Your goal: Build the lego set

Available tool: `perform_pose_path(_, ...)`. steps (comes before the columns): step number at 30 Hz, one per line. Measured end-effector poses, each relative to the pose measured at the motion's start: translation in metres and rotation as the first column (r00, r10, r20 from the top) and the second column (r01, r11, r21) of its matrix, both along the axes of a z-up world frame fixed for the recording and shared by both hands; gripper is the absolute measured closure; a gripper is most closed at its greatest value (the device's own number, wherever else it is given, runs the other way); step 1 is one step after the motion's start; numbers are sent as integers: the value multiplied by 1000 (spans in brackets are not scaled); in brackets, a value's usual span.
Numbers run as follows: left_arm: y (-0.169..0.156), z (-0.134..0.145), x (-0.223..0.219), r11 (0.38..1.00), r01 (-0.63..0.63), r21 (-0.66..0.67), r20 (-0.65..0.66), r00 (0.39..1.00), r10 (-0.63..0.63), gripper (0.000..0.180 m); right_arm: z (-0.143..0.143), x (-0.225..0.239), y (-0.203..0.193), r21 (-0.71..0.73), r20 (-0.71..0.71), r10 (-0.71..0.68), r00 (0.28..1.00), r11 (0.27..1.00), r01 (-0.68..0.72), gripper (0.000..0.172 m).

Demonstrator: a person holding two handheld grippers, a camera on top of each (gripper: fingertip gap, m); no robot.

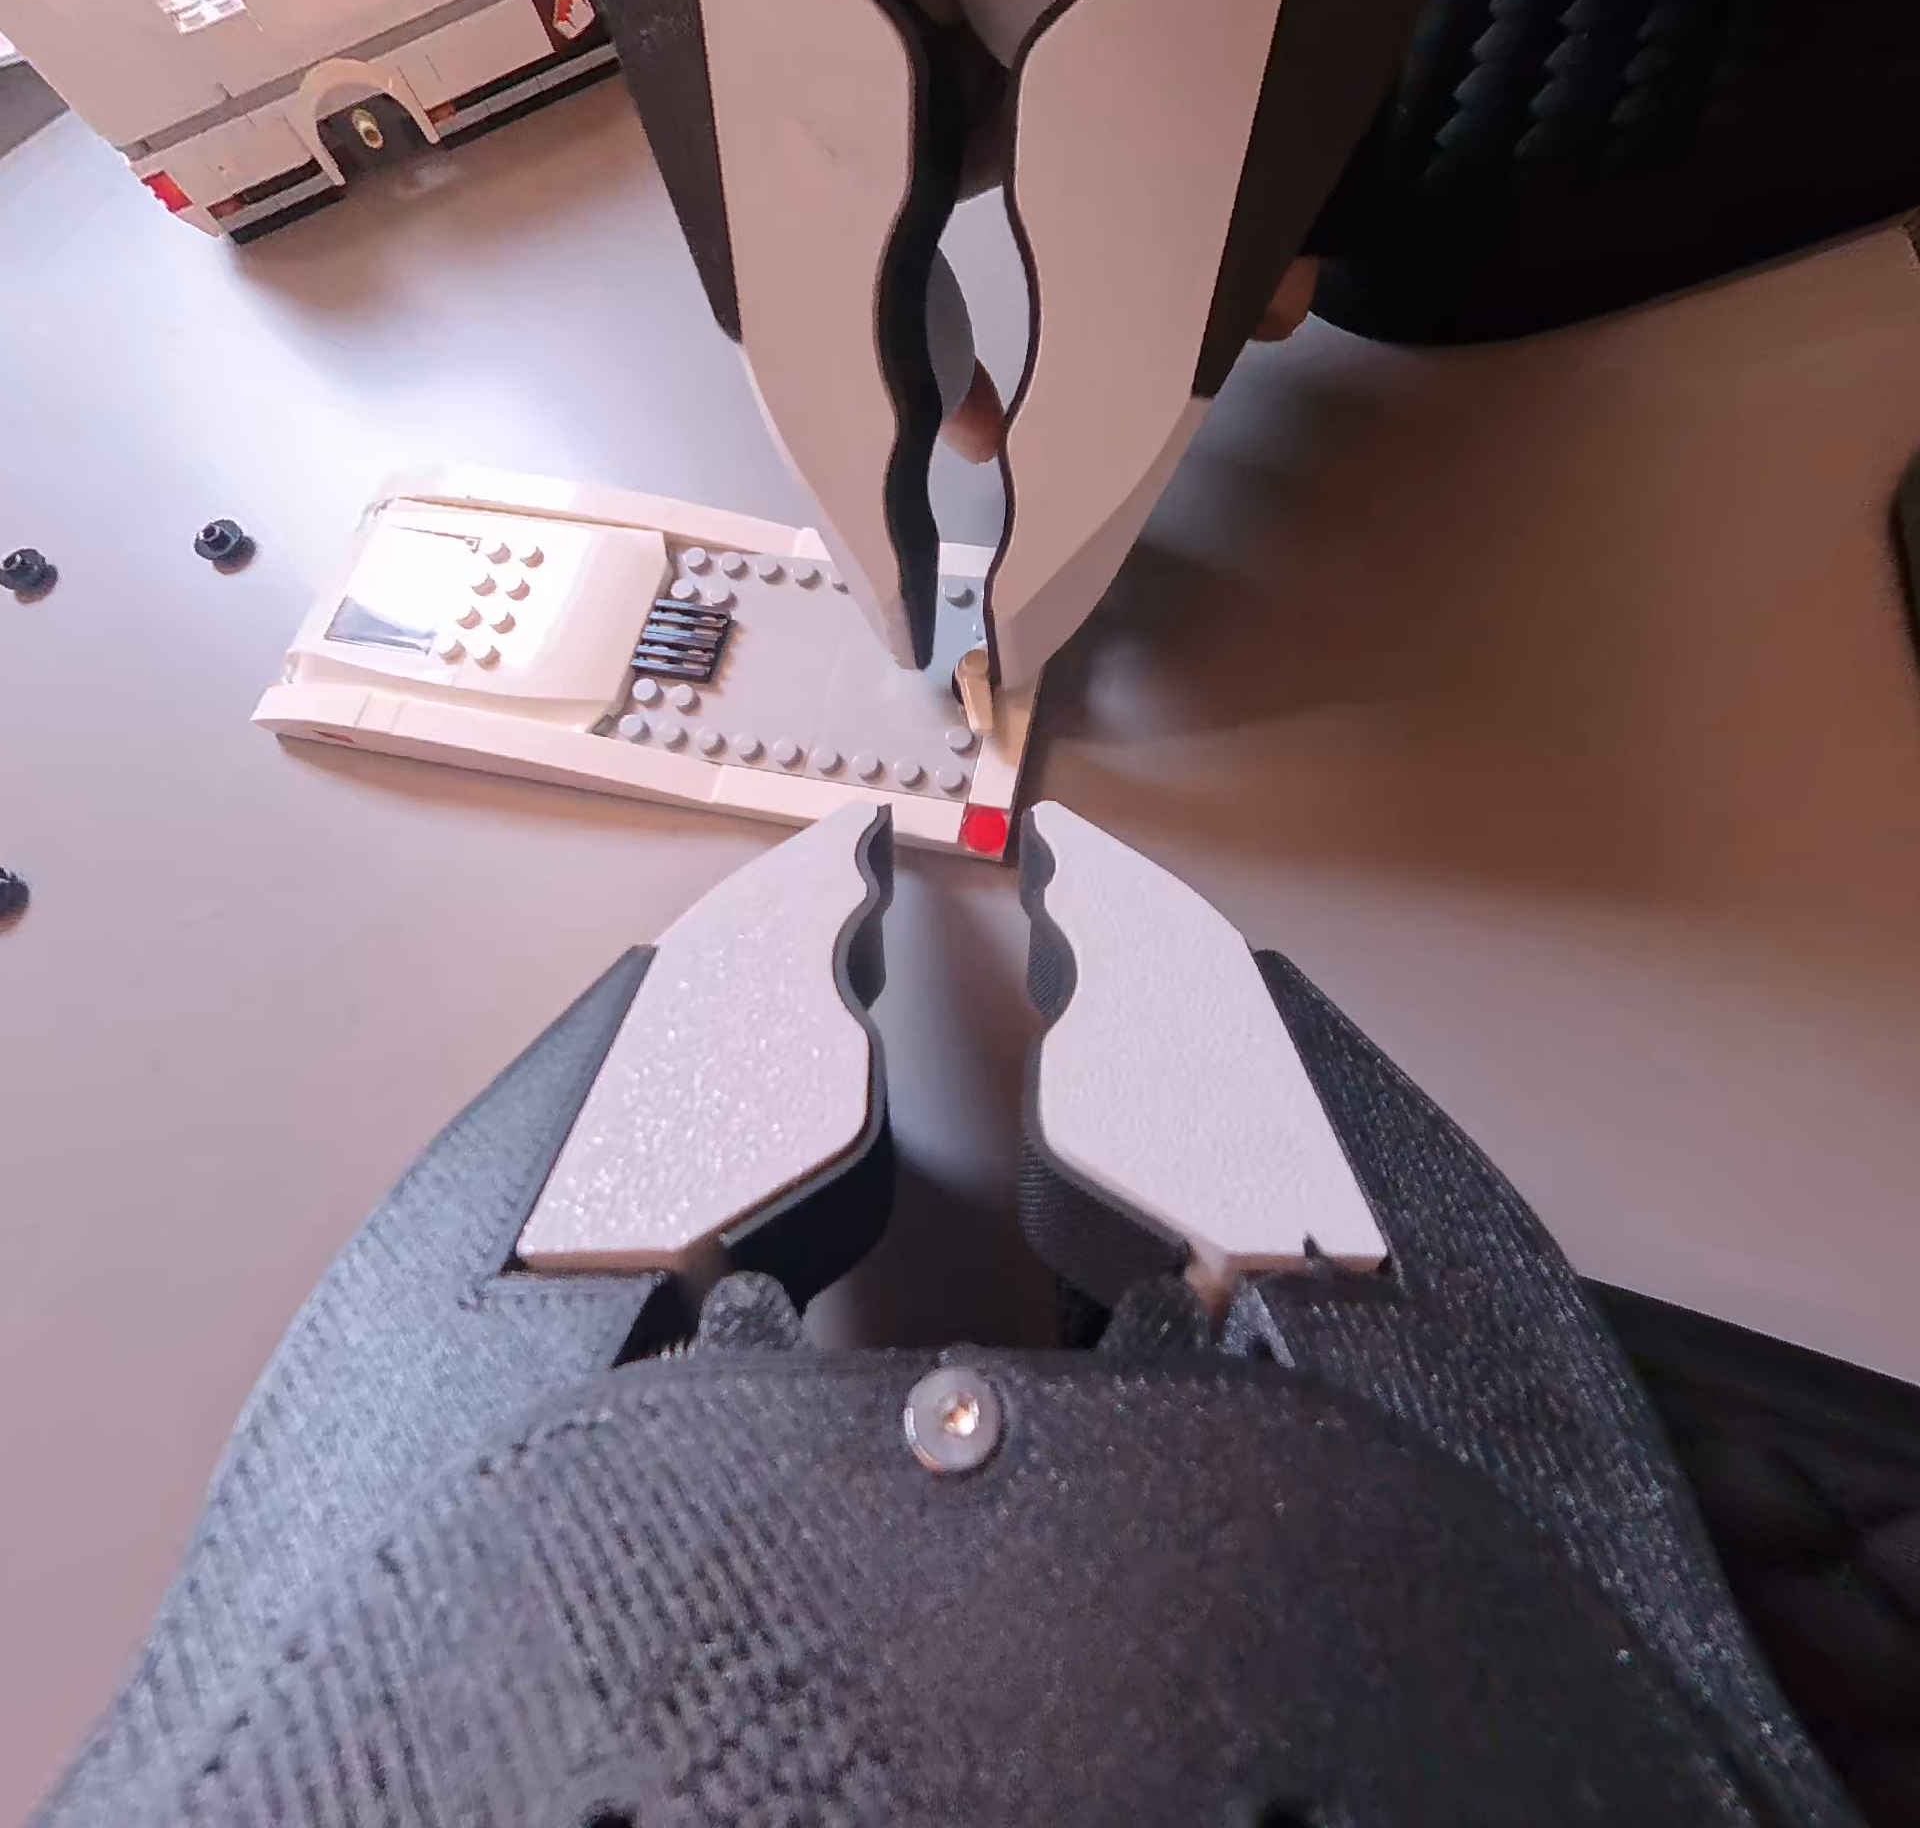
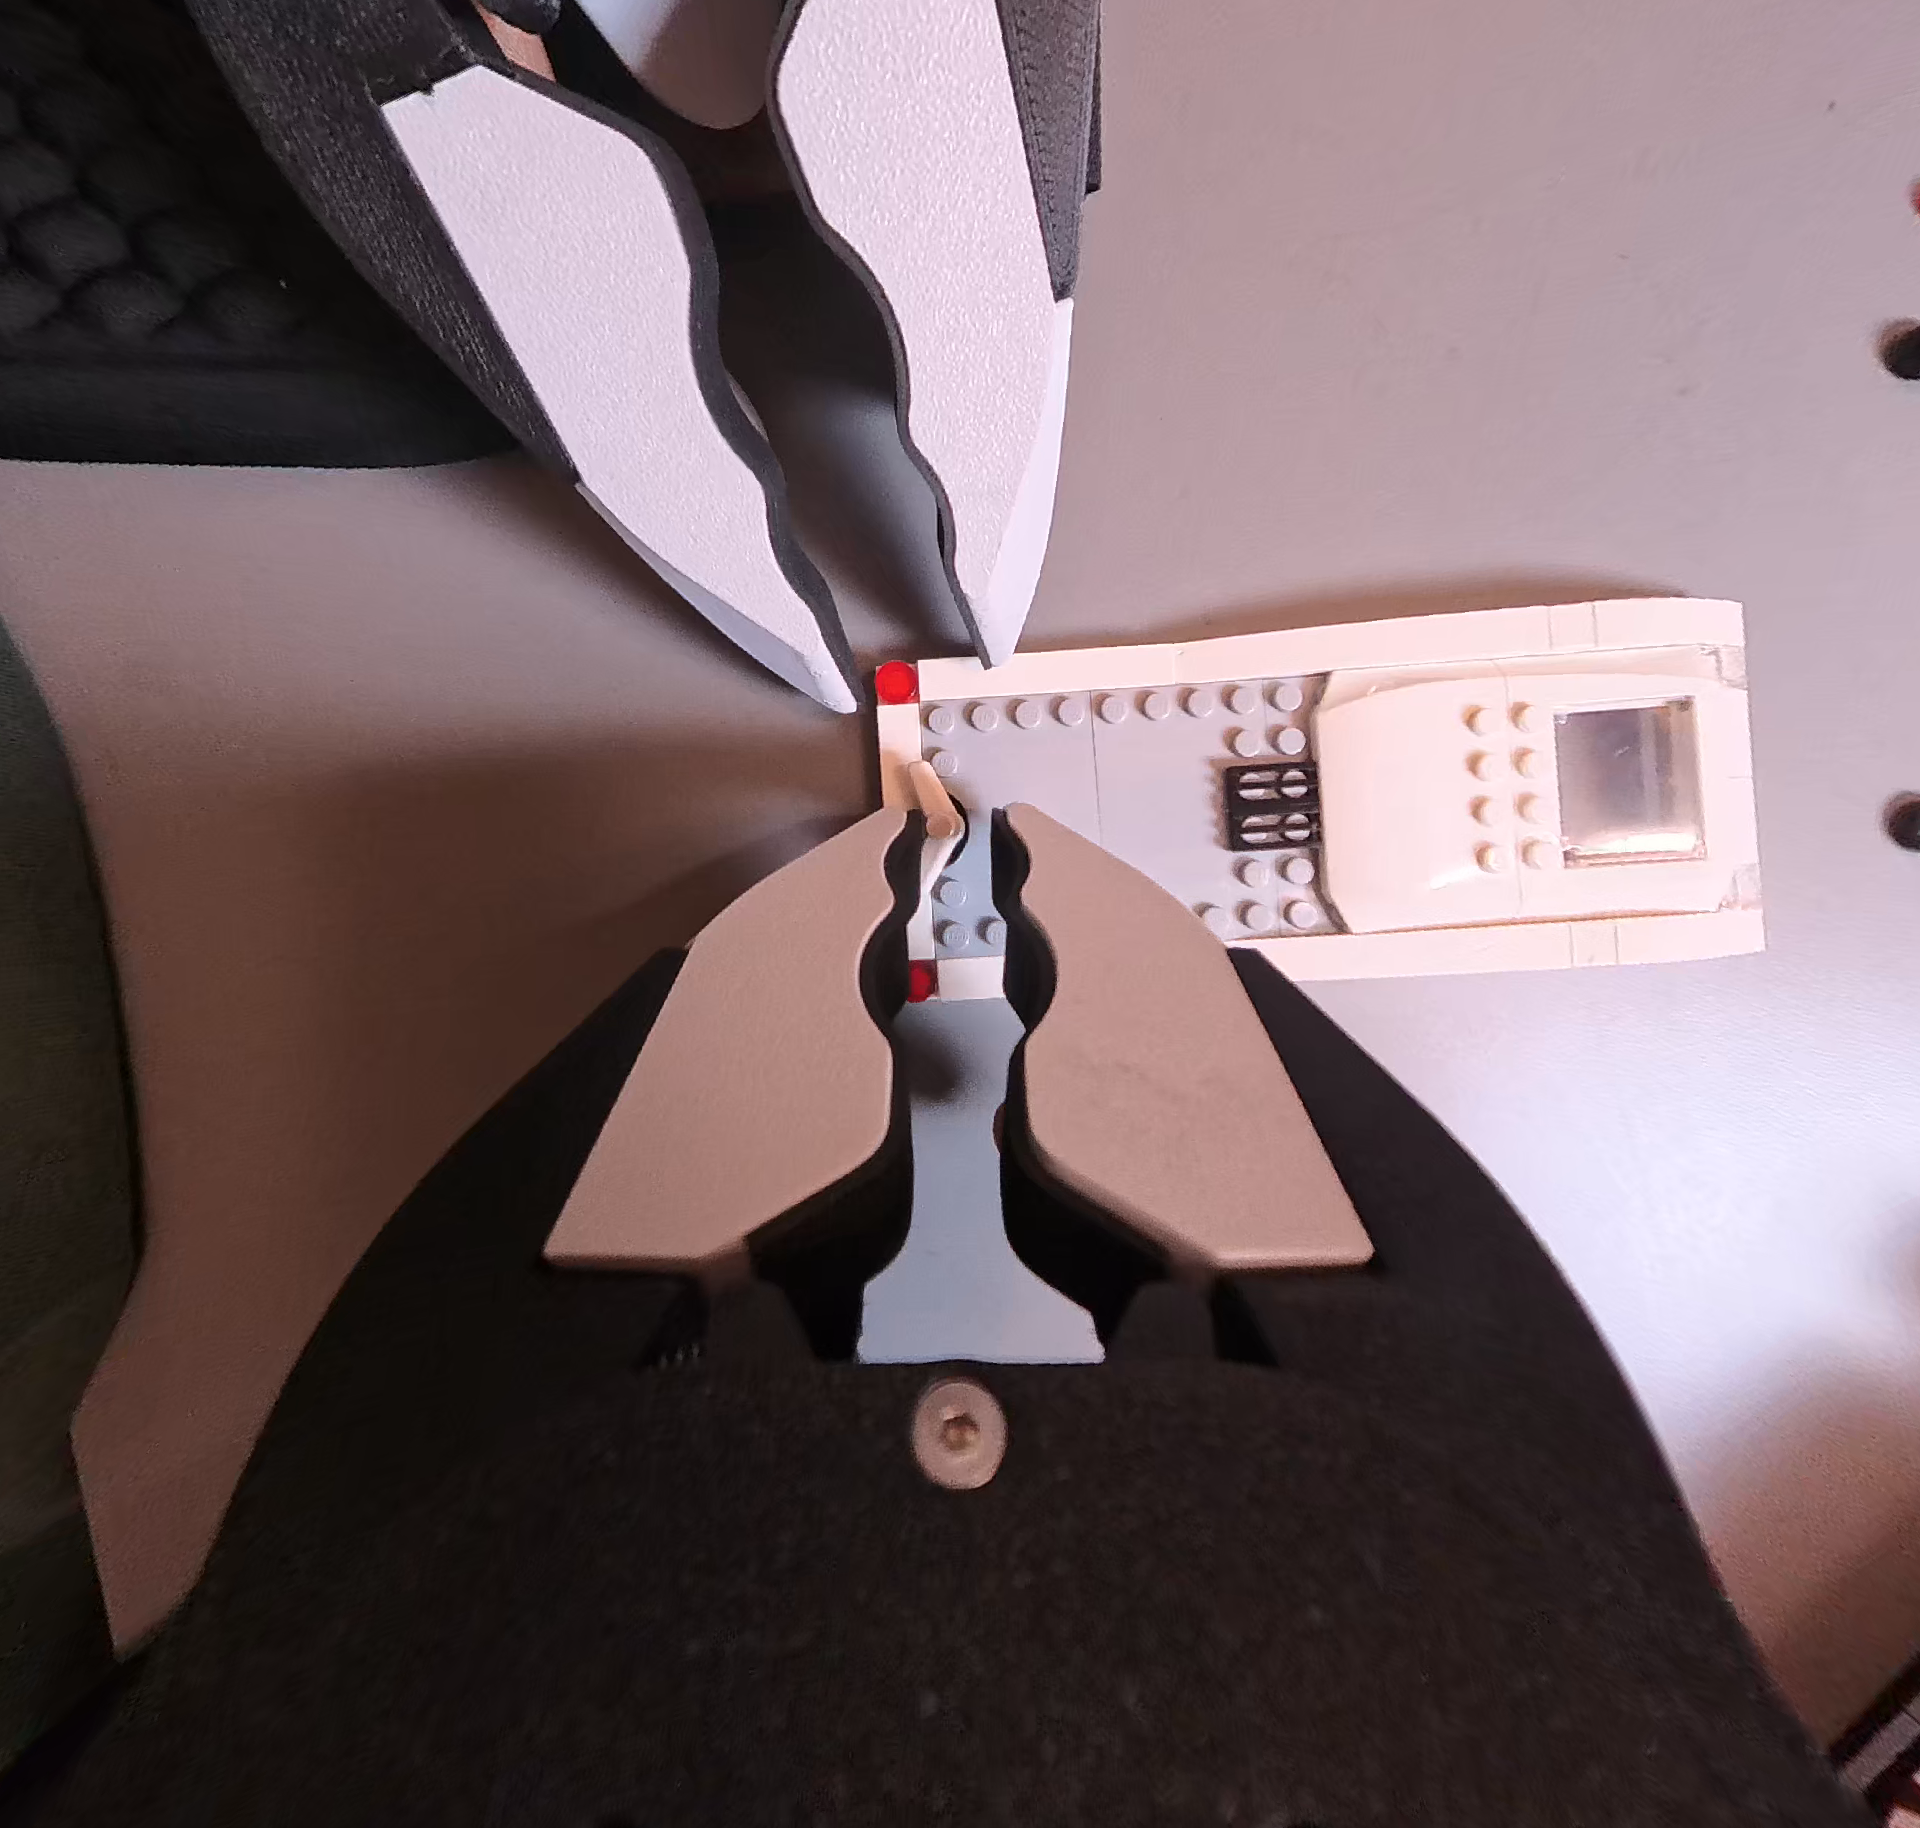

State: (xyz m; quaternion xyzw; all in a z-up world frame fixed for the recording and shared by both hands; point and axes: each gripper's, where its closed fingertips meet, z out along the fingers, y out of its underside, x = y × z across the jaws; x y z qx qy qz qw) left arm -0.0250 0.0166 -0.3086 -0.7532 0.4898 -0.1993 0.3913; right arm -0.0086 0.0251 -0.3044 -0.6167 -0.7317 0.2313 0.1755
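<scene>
A flat white and grey brick-built panel [image 1: 790,708] lies on the table, with a black grille [image 1: 681,640] and a red stud [image 1: 984,831] at its near corner. My left gripper [image 1: 956,838] is open, and that corner stands between its tips. In the right wrist view one left fingertip [image 2: 987,651] touches the panel's [image 2: 1143,791] white edge, while the other is just off the red stud [image 2: 896,682]. My right gripper [image 2: 953,820] is open over the panel's end edge. A small beige peg [image 2: 928,791] sits at its tips, beside one finger, which also shows in the left wrist view [image 1: 975,692].
A brick-built white and dark red camper [image 1: 260,85] stands at the far left. Small black pieces [image 1: 223,542] lie on the table to the left. A dark knitted sleeve [image 1: 1610,64] is behind the right gripper. A second red stud [image 2: 920,981] marks the panel's other corner. My left and right fingertips are right by each other.
</scene>
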Motion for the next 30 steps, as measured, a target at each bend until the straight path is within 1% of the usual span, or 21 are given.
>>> perform_pose_path(4, 0, 0, 0, 1000, 0, -2, 1, 1000, 0, 157, 4, 2, -1, 28, -18, 31, 999, 999, -30, 162)
perform_pose_path(9, 0, 0, 0, 1000, -1, -5, 1, 1000, 1, 157, 2, 1, -1, 84, -13, 54, 998, 995, -53, 166)
perform_pose_path(15, 0, 0, 0, 1000, 1, -7, 2, 1000, -1, 158, 0, 0, -1, 88, 7, 48, 999, 995, -48, 168)
perform_pose_path(17, -1, -1, 0, 1000, 2, -15, 3, 1000, -2, 158, 0, -1, 0, 49, 24, 23, 999, 999, -24, 168)
perform_pose_path(21, 0, -1, 0, 1000, -1, -26, 8, 1000, 1, 158, -1, -1, 0, -92, 85, -20, 996, 995, 27, 168)
perform_pose_path(23, -1, -1, 1, 1000, 1, -29, 9, 1000, -1, 161, -1, -1, 0, -143, 122, -29, 992, 989, 46, 168)
perform_pose_path(27, -1, -1, 4, 1000, -2, -26, 7, 1000, 2, 166, -2, 0, 0, -175, 199, -2, 980, 984, 38, 168)
perform_pose_path(30, 0, -1, 4, 999, -6, -34, 12, 1000, 6, 167, -3, 0, 0, -232, 249, 25, 968, 972, 35, 168)
